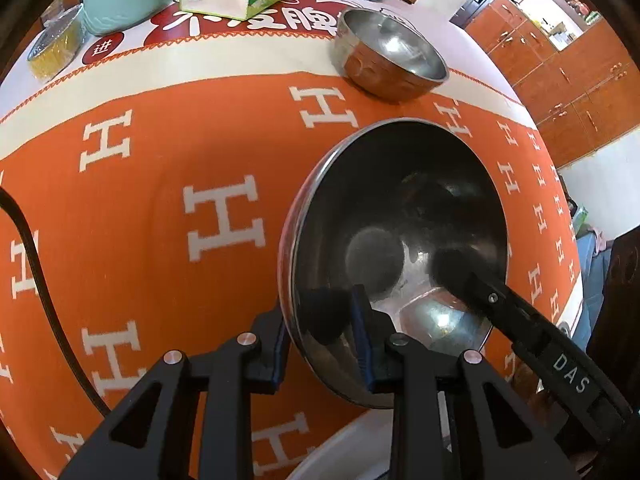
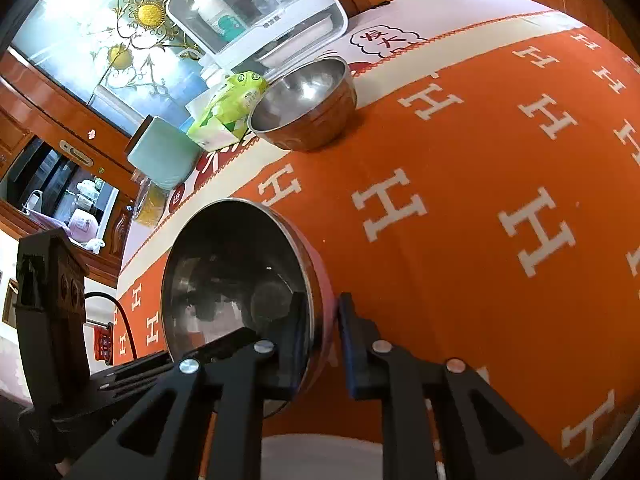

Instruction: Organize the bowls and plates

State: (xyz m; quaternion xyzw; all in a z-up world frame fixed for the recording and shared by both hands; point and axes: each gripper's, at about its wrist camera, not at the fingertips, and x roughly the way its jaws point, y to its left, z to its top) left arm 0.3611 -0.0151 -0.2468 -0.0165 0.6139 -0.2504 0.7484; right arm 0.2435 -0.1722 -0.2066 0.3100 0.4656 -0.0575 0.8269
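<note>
Left claw (image 1: pixel 320 340) pinching near rim of tilted steel bowl (image 1: pixel 400 240), right claw (image 2: pixel 320 344) pinching its opposite rim, second steel bowl (image 1: pixel 390 54) beyond both, on orange tablecloth (image 1: pixel 180 140)

Bright and evenly daylit, with sharp focus mid-frame, strong fisheye bending and black vignetting at the edges, white glare inside the far steel bowl (image 1: pixel 390 54) (image 2: pixel 306 104) and soft shadow beneath it on the orange tablecloth (image 1: pixel 168 128) (image 2: pixel 460 152).
</note>
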